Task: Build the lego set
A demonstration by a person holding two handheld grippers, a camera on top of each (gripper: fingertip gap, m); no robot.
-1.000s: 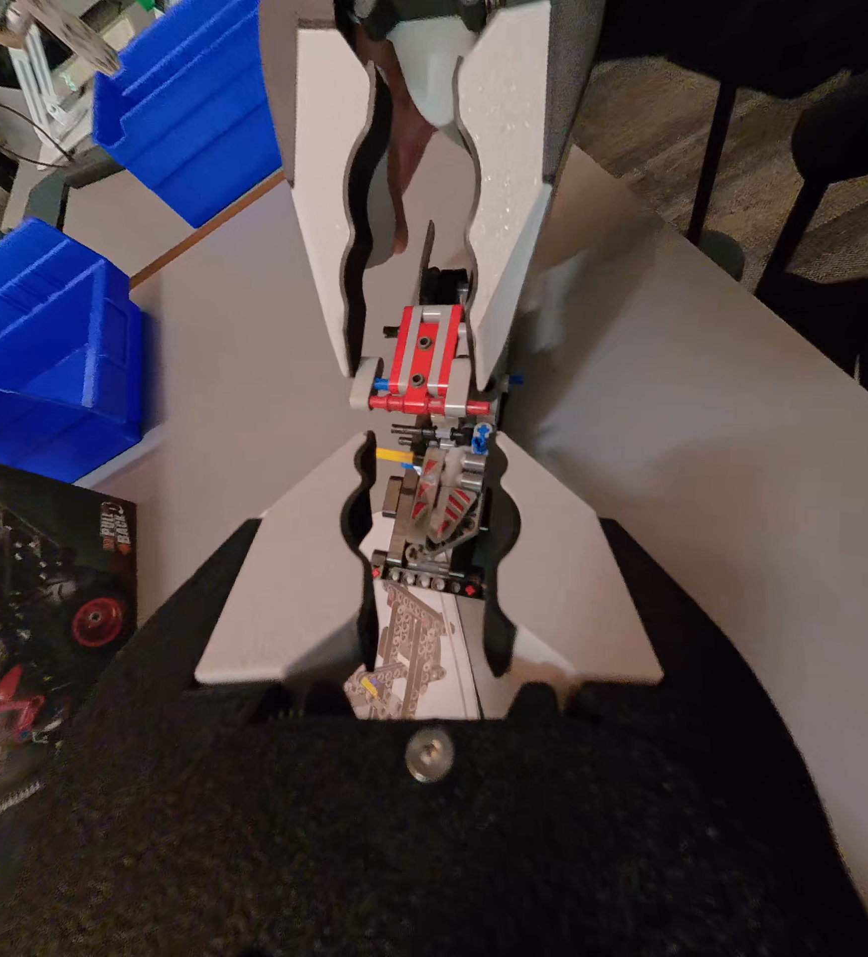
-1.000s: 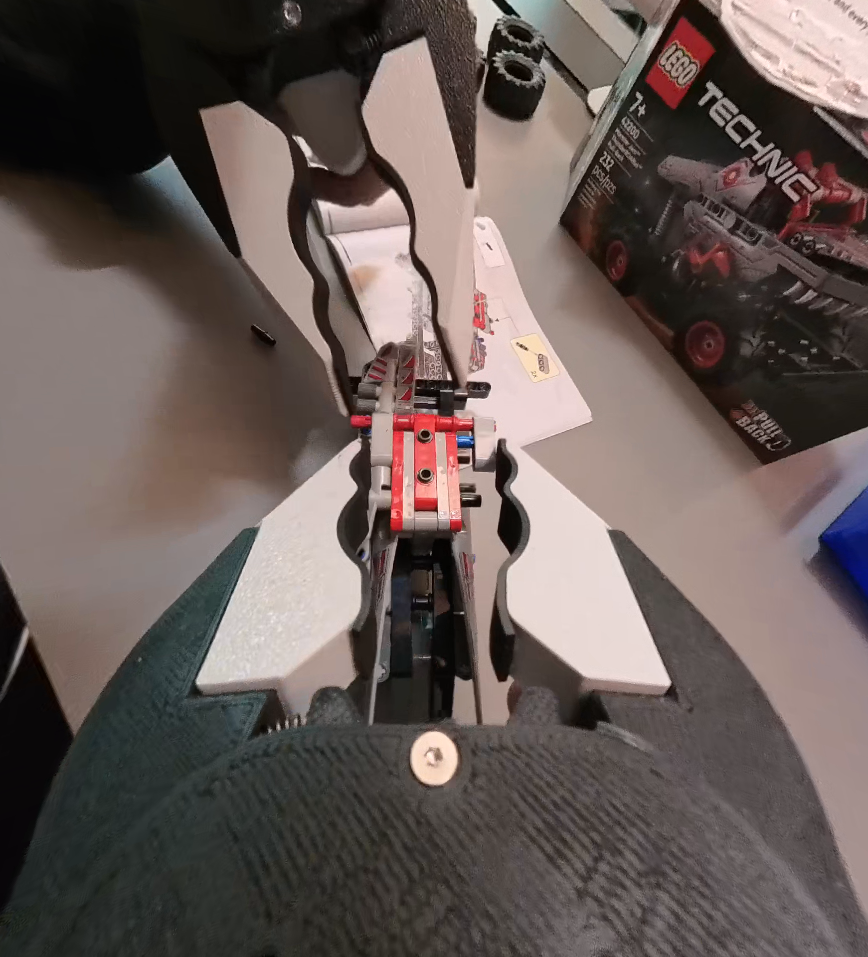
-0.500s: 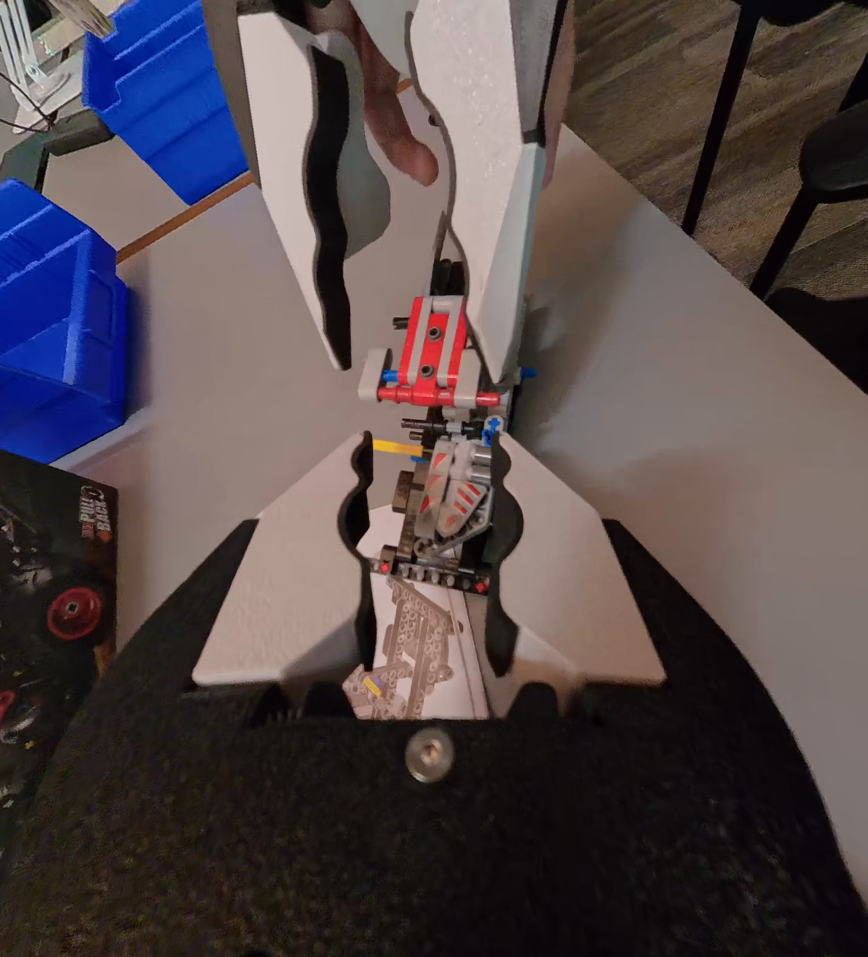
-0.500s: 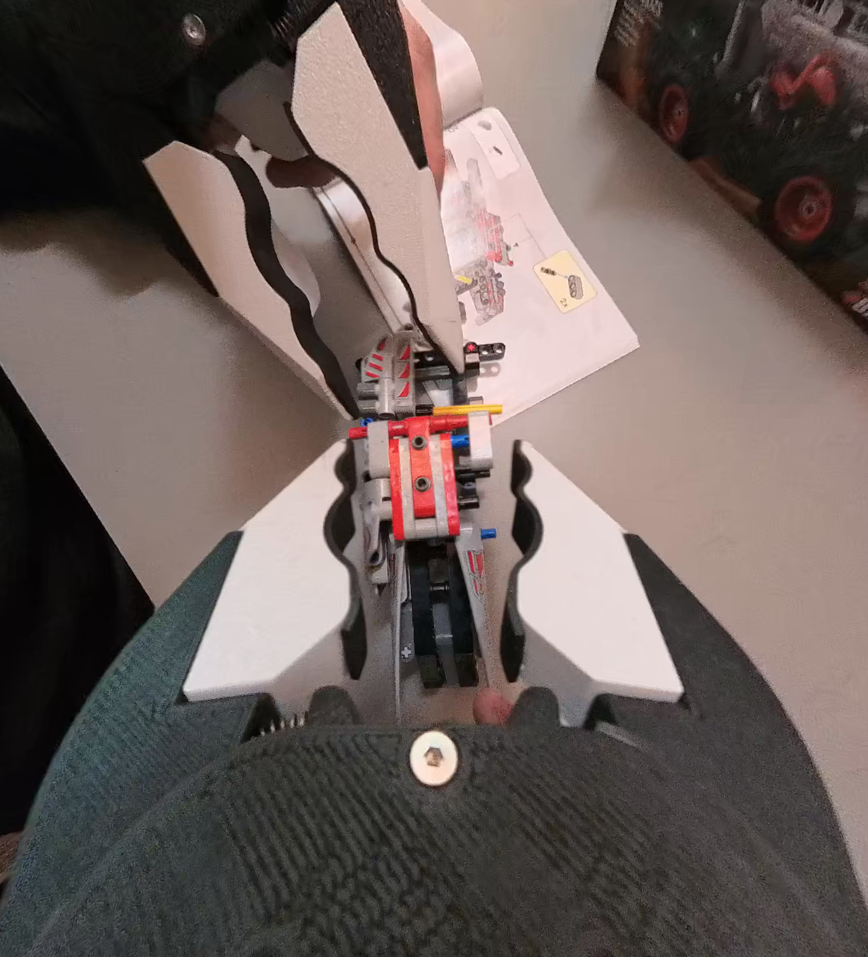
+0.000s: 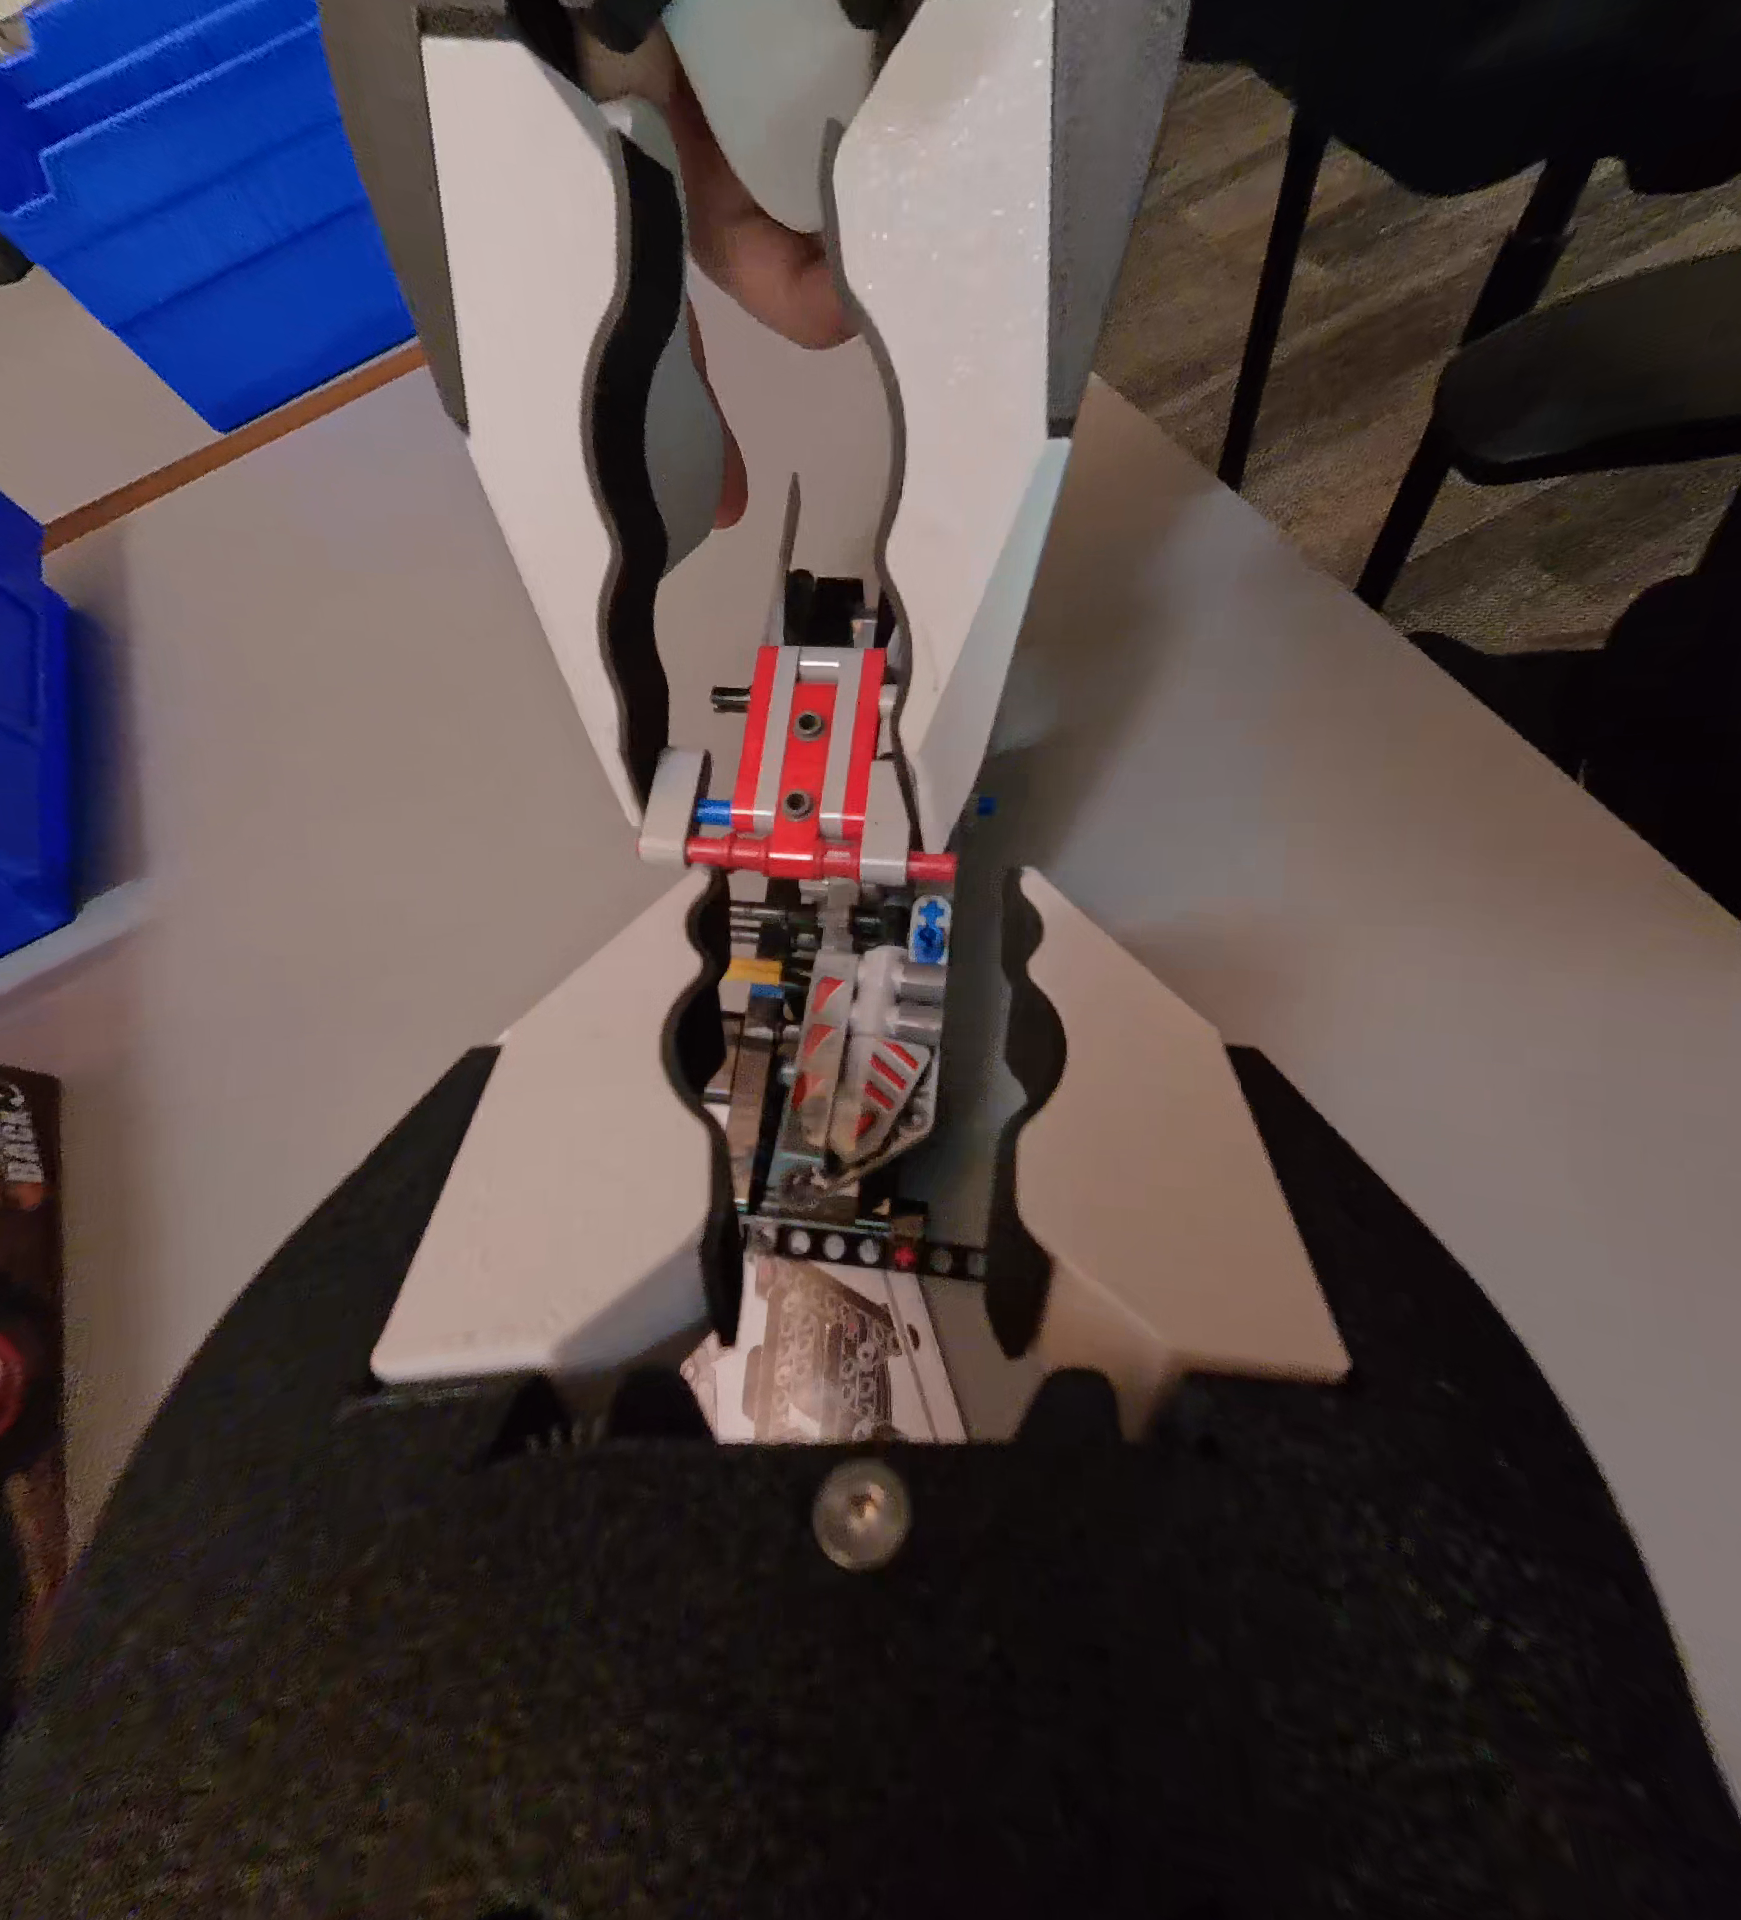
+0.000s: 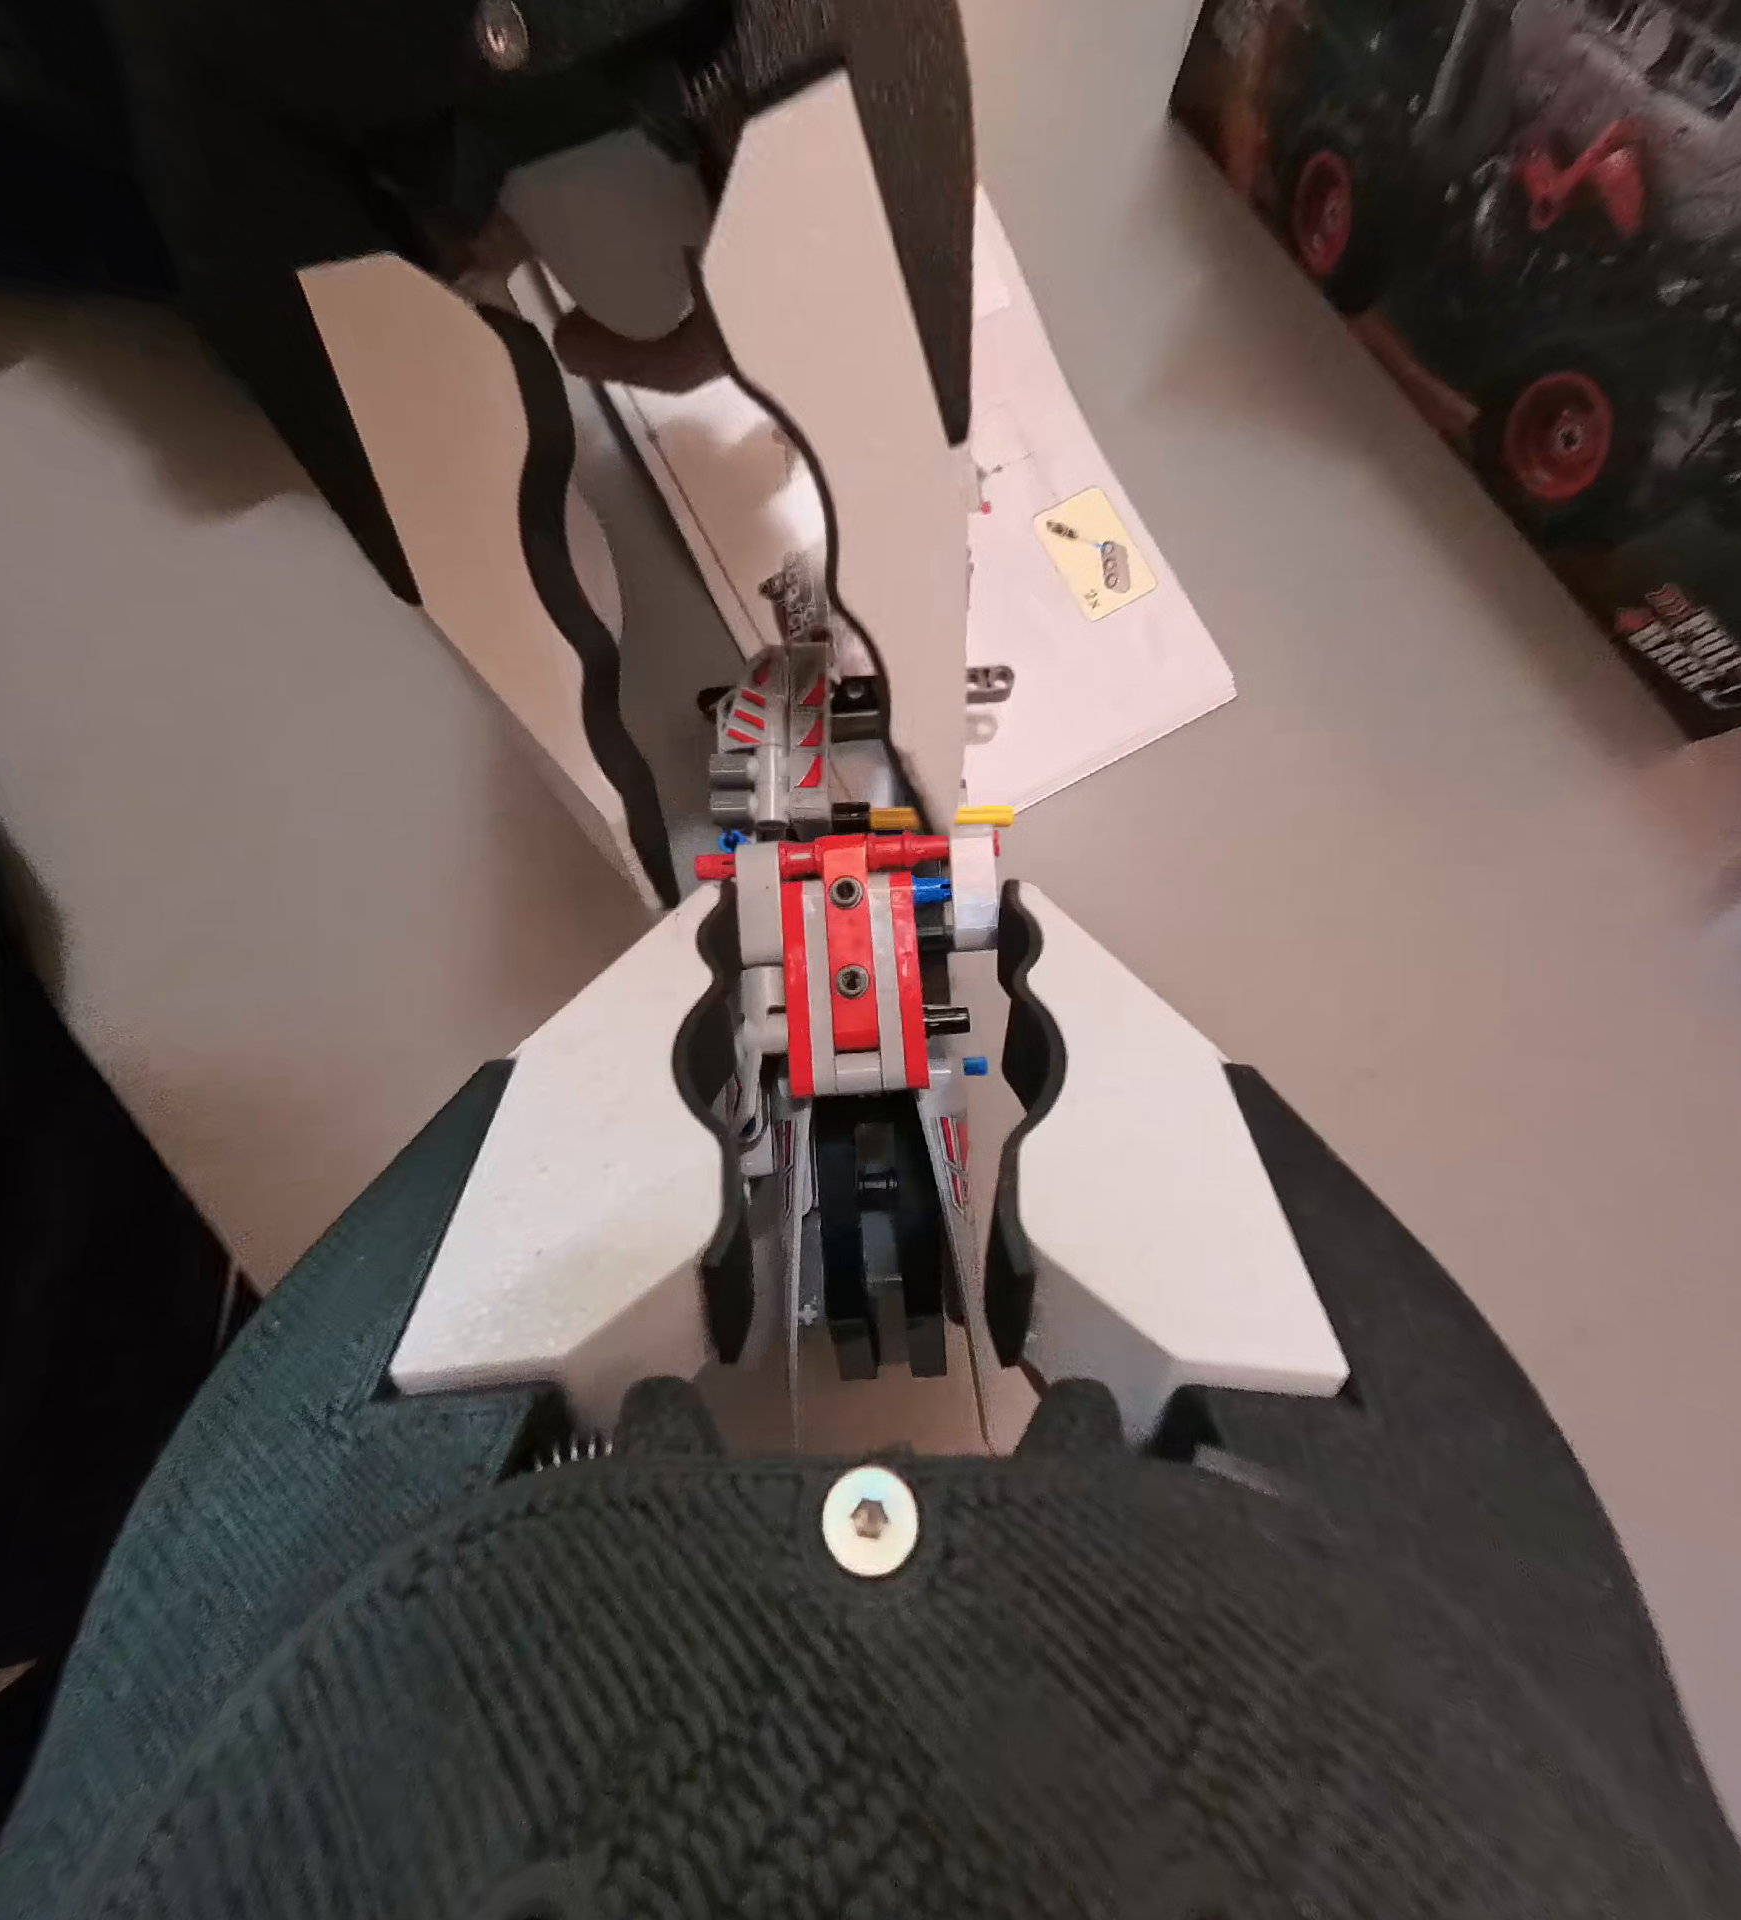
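A partly built lego model [image 5: 809,758] of red, grey and black parts is held above the table between my two grippers, which face each other. My left gripper [image 5: 855,894] is shut on the grey, red-striped end of the model. My right gripper [image 6: 861,899] is shut on the red and grey end [image 6: 850,966]. The right gripper [image 5: 793,816] comes in from the top of the left wrist view, and the left gripper [image 6: 804,842] from the top of the right wrist view. A person's fingers show behind each far gripper.
The instruction booklet [image 6: 1084,644] lies open on the white table [image 5: 326,727] under the model. The lego box [image 6: 1572,312] lies to one side. Blue bins [image 5: 170,187] stand at the far left. The table edge and dark chair legs [image 5: 1271,312] are at the right.
Both grippers kept their hold on the model. The right gripper swung back in line with the left one, and the pair shifted slightly over the booklet.
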